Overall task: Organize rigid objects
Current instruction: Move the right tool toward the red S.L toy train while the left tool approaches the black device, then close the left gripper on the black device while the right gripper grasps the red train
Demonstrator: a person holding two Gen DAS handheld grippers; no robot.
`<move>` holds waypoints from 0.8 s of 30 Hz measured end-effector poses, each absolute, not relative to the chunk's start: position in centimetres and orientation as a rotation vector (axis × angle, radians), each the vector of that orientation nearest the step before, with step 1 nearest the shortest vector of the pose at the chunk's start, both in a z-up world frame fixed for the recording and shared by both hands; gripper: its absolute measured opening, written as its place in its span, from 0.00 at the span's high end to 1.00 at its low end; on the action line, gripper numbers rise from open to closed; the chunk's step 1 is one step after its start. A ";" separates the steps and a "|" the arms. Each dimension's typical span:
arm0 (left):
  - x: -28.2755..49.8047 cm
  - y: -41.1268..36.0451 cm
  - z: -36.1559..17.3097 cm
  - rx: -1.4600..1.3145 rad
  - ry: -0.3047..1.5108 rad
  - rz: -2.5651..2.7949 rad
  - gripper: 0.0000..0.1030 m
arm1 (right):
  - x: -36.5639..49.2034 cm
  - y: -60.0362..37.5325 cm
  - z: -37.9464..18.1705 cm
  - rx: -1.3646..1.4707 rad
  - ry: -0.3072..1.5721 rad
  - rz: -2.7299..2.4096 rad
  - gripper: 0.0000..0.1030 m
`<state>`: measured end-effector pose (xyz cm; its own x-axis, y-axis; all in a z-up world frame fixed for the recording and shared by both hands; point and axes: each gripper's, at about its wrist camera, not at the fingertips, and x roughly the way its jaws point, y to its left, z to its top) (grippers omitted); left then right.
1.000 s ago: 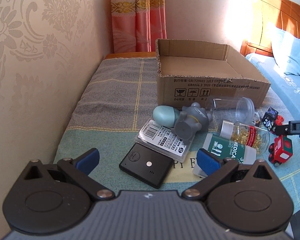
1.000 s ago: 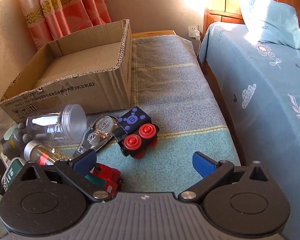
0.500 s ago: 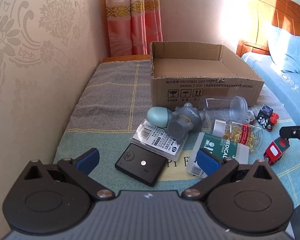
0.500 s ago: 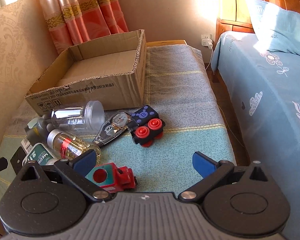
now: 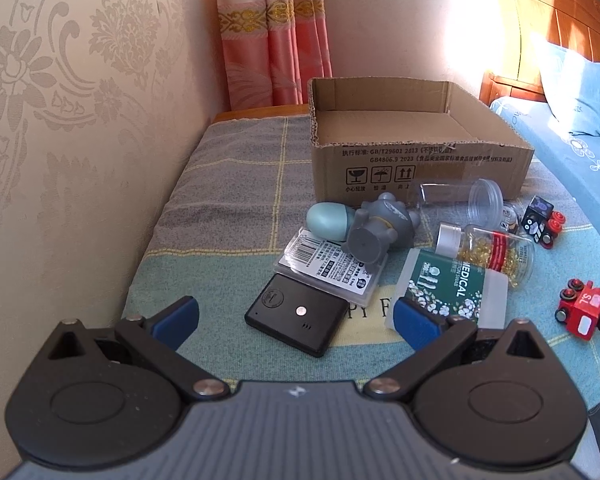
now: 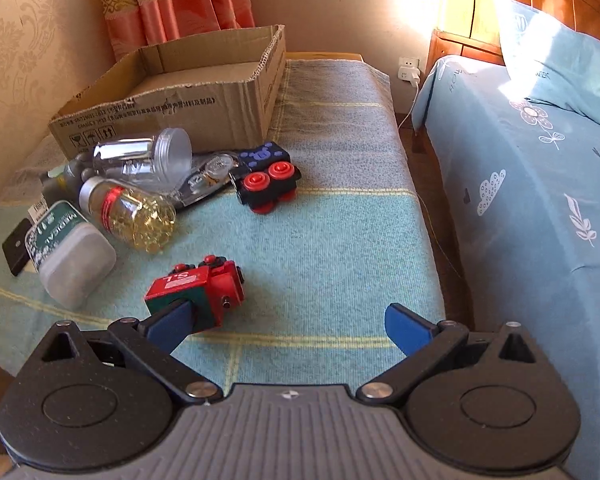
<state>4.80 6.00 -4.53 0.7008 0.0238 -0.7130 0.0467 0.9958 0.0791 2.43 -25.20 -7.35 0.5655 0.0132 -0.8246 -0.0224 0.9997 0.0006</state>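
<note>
Both grippers spread, holding nothing.
Cardboard box (image 5: 416,148) shows bare floor; capsule bottle (image 6: 130,212) full; clear jar (image 6: 148,154) on its side; left gripper (image 5: 294,316), right gripper (image 6: 290,326).

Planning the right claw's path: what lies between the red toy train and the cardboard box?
In the right wrist view, between the red toy train and the cardboard box lie bare blanket, then the capsule bottle and clear jar.

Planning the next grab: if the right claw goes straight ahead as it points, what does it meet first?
Probably the red and green toy train, lying just ahead by the open right claw's left finger; depth is unclear.
</note>
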 end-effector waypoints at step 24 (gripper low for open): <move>5.6 8.9 -10.9 0.033 0.879 -0.097 0.00 | 3.0 -21.2 -10.0 -0.157 0.954 0.219 0.00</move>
